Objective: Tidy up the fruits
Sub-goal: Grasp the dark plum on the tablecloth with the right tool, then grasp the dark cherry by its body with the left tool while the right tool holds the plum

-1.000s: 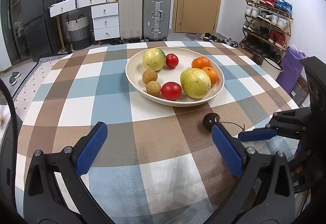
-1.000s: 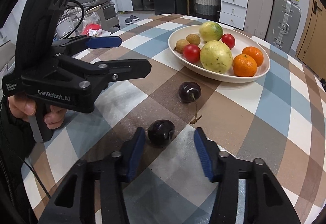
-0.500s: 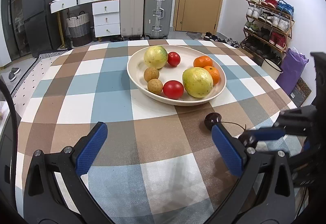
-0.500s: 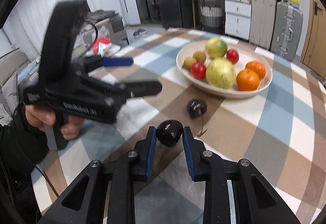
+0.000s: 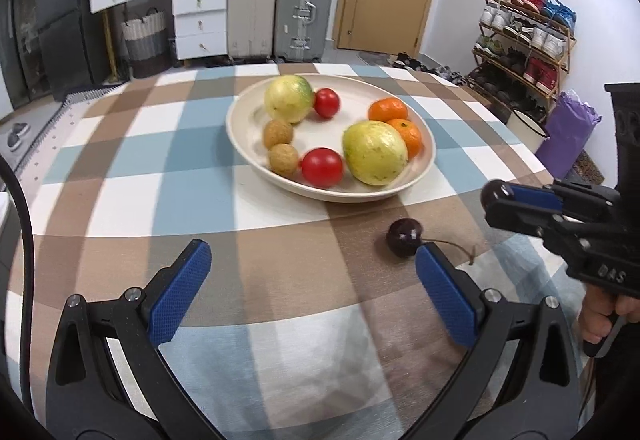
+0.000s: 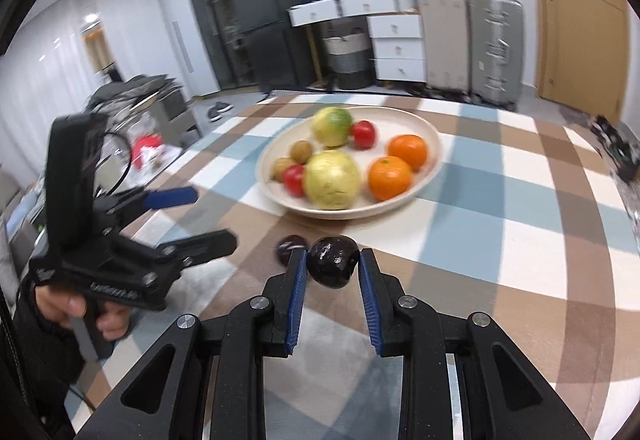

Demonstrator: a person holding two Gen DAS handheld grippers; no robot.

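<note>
My right gripper (image 6: 332, 266) is shut on a dark cherry (image 6: 333, 266) and holds it above the checked tablecloth, short of the cream bowl (image 6: 424, 179). It shows in the left wrist view (image 5: 496, 195) at the right. A second dark cherry (image 5: 404, 238) with a stem lies on the cloth in front of the bowl (image 5: 240, 143); it also shows in the right wrist view (image 6: 289, 246). The bowl holds two yellow-green fruits, two tomatoes, two oranges and two small brown fruits. My left gripper (image 5: 312, 288) is open and empty, low over the cloth, its right finger next to the lying cherry.
The checked tablecloth (image 5: 120, 175) covers the table; its far edge lies beyond the bowl. Suitcases (image 5: 304, 11), white drawers and a door stand behind. A shoe rack (image 5: 524, 39) and a purple bag (image 5: 568, 131) are at the right.
My right gripper closed on the nearer cherry, lifted it off the cloth and carried it toward the bowl. My left gripper stayed open and shifted slightly.
</note>
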